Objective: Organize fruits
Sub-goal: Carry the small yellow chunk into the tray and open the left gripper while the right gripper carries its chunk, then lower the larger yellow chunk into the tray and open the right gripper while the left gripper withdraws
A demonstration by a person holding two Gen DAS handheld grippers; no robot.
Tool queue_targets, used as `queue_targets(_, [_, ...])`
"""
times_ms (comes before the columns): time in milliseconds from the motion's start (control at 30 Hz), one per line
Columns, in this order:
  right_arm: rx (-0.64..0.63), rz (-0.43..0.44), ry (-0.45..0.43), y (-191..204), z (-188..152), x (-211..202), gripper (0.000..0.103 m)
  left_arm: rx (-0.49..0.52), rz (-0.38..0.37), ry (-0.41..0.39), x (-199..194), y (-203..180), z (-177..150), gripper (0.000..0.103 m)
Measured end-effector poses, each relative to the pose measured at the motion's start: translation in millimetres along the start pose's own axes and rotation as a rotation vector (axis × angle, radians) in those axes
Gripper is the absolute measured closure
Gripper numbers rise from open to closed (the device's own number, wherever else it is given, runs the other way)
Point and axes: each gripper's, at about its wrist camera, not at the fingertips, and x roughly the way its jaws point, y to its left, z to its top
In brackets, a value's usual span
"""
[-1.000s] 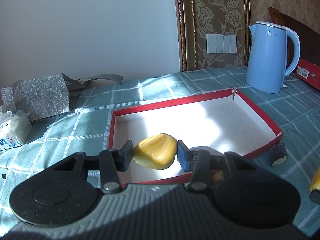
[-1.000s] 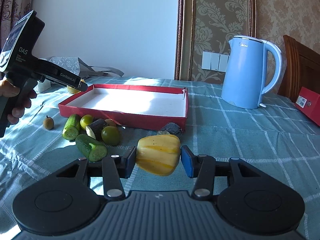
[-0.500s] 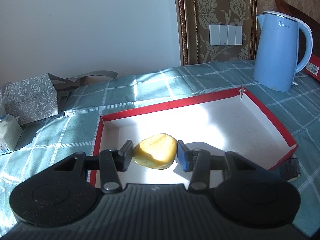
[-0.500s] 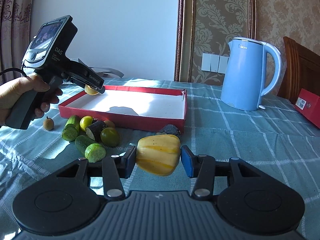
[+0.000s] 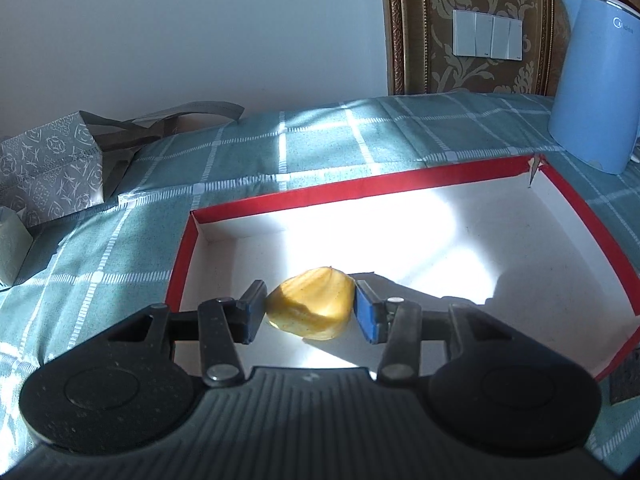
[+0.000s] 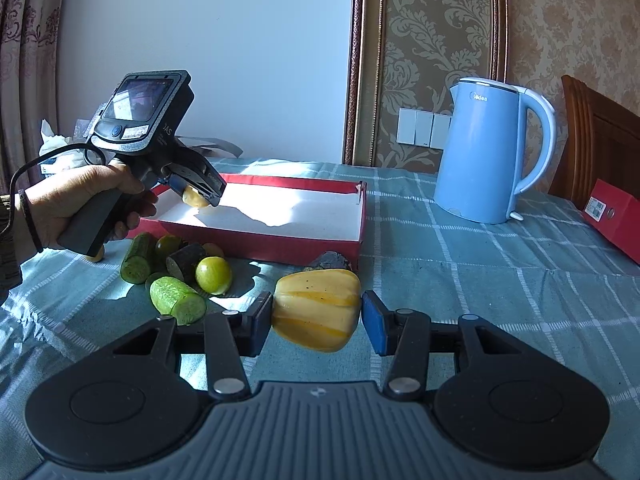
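Observation:
My left gripper (image 5: 309, 311) is shut on a small yellow fruit piece (image 5: 312, 307), held low over the near left corner of the red box (image 5: 352, 196) with its white floor. From the right wrist view the same left gripper (image 6: 196, 194) hangs over the red box (image 6: 320, 246) at its left end. My right gripper (image 6: 317, 317) is shut on a larger striped yellow fruit (image 6: 318, 309), held above the cloth in front of the box. Loose on the cloth lie cucumber pieces (image 6: 176, 294), green round fruits (image 6: 213, 275) and a dark chunk (image 6: 187, 261).
A blue kettle (image 6: 486, 152) stands right of the box, a second red box (image 6: 618, 216) at the far right edge. A grey patterned bag (image 5: 48, 164) lies far left. A person's hand (image 6: 72, 204) holds the left gripper's handle. A dark piece (image 6: 330, 261) lies against the box's near corner.
The left gripper has carried its yellow piece forward and down, from the box's near rim to low over its floor. The right gripper and its fruit have stayed put.

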Motion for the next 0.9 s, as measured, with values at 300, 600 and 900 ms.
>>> queue_targets(300, [-0.002, 0.001, 0.001, 3.0, 2.0, 0.6, 0.056, -0.001, 0.037, -0.052, -8.3, 3.3, -2.6, 0.018])
queue_targets(600, [-0.04, 0.031, -0.016, 10.7, 20.3, 13.3, 0.056, -0.028, 0.046, -0.138, -52.4, 16.0, -8.2, 0.005])
queue_targets(900, [-0.03, 0.07, -0.035, 8.8, 60.4, 56.7, 0.056, -0.111, 0.208, -0.302, -129.3, 57.8, -67.1, 0.0])
